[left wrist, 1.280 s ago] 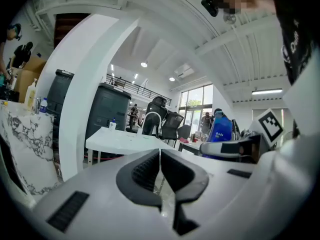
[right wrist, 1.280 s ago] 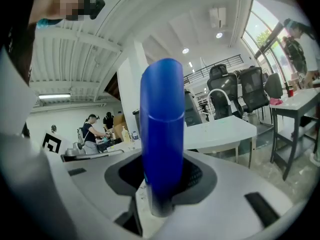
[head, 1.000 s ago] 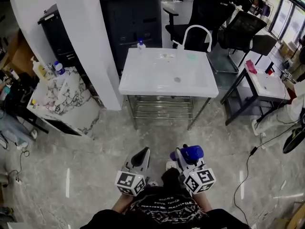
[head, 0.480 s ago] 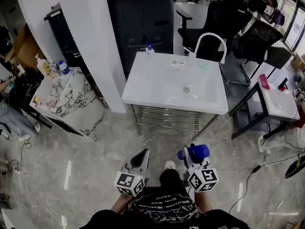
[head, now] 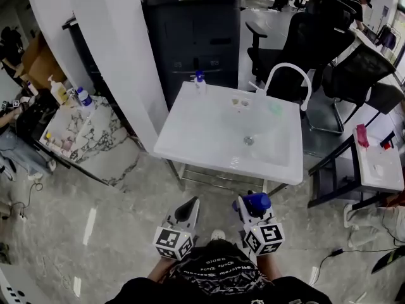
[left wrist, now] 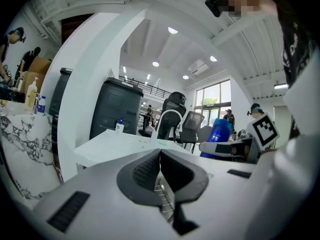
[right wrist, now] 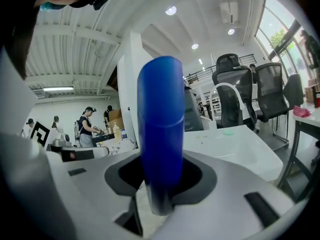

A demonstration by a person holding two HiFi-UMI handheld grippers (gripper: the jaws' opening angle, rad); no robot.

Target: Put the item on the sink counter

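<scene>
While our right gripper point(head: 253, 213) clamps the blue bottle point(right wrist: 161, 124), short of the sink counter point(head: 196, 138), and our left gripper point(head: 185, 213) is closed and empty, we judge the carry unfinished; next we must reach over the counter's flat part and set the bottle down.

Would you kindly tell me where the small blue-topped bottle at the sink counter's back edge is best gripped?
Grip the bottle around its pale body, below the blue pump top, coming level from the front over the counter: it stands upright, with the dark cabinet behind it. The left gripper is empty.
</scene>
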